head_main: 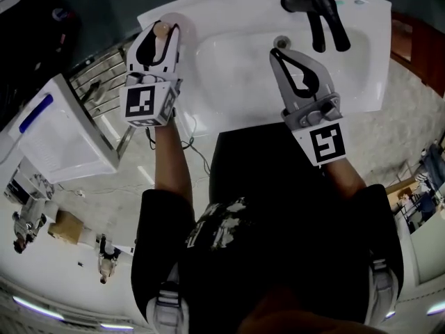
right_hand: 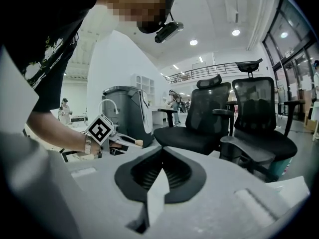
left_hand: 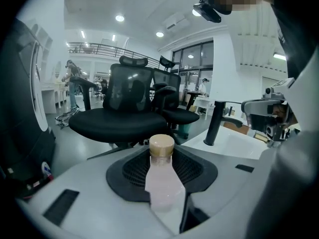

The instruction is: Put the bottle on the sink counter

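Observation:
A pale pink bottle [left_hand: 162, 180] with a tan cap [head_main: 161, 29] stands upright between the jaws of my left gripper [head_main: 161, 33], which is shut on its body. In the head view it is over the left corner of the white sink counter [head_main: 186, 14]; whether its base touches the counter is hidden. My right gripper [head_main: 276, 53] hangs over the basin [head_main: 236, 72] in front of the black faucet [head_main: 321, 14]. Its jaws are shut with nothing between them. From the right gripper view, the left gripper [right_hand: 130, 142] shows at the left with the cap at its tip.
A white cabinet [head_main: 59, 134] and a metal rack [head_main: 104, 82] stand left of the sink. A brown wooden edge [head_main: 417, 47] lies to the right. Black office chairs [left_hand: 130, 103] stand beyond the counter. The faucet [left_hand: 215, 123] rises right of the bottle.

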